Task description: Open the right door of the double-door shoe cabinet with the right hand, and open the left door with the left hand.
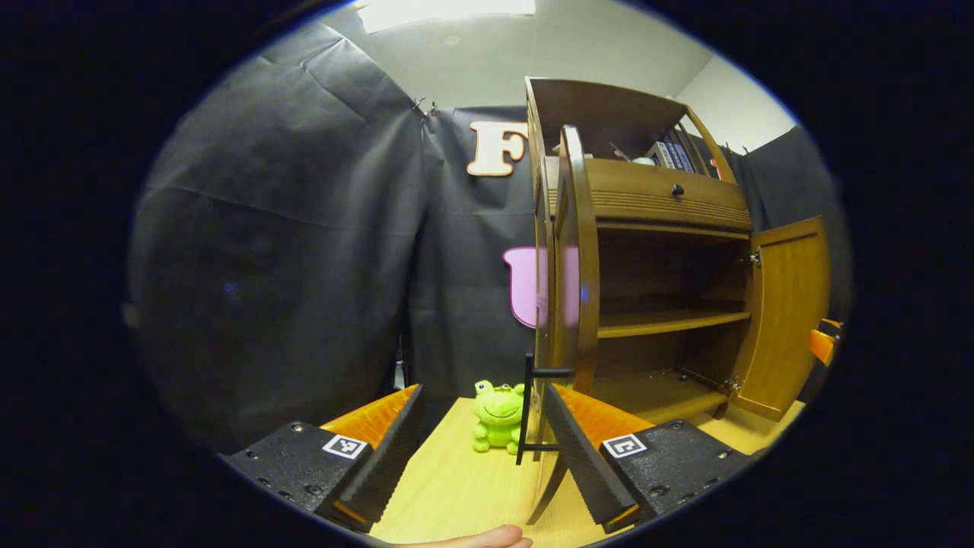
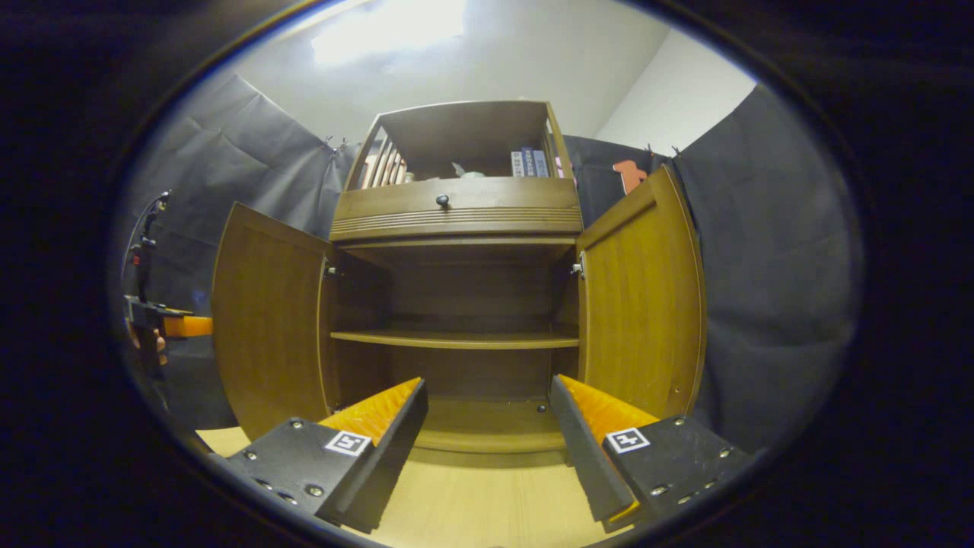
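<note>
I've got the warm brown shoe cabinet (image 2: pixel 464 228) with a black knob (image 2: pixel 442 201), a lime-green frog toy (image 1: pixel 498 417) at six o'clock, pale wood-grain counter (image 1: pixel 456 487).

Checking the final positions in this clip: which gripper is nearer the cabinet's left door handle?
Left. The left gripper is open right at the left door's handle; the right gripper faces the open cabinet centrally, farther back.

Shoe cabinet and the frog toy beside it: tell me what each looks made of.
The shoe cabinet looks like wood or wood veneer with a brown, semi-gloss finish: grain lines show on its open doors. The drawer knob looks dark, perhaps metal. The frog toy looks like soft green plush, judging by its rounded, matte surface.
</note>
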A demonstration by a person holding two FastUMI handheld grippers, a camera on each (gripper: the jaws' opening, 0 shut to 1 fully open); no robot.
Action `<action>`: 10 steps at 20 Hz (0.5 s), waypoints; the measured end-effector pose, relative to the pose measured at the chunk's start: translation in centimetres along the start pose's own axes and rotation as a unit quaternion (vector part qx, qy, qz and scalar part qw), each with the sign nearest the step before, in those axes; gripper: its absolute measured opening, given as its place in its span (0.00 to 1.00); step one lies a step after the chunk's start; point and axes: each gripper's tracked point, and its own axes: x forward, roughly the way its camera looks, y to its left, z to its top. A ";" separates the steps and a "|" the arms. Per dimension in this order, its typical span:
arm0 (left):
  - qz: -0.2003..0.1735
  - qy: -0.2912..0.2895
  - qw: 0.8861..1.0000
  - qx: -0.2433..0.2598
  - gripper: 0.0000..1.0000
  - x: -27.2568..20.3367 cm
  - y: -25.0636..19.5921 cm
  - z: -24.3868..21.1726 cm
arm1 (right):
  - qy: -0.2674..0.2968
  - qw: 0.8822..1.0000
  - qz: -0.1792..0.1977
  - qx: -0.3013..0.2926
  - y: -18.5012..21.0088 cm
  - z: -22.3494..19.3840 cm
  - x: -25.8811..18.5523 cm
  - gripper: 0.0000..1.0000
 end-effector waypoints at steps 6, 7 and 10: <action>0.010 -0.017 1.000 -0.010 0.93 -0.3 -3.5 0.9 | -0.006 1.000 0.021 0.021 -0.1 0.8 -1.1 0.96; 0.009 -0.016 1.000 -0.012 0.93 -0.2 -4.1 1.0 | -0.010 1.000 0.019 0.022 -0.4 1.1 -1.2 0.96; -0.005 -0.015 1.000 -0.023 0.94 -0.4 -6.5 1.5 | -0.015 0.999 0.017 0.024 -1.3 1.7 -1.4 0.96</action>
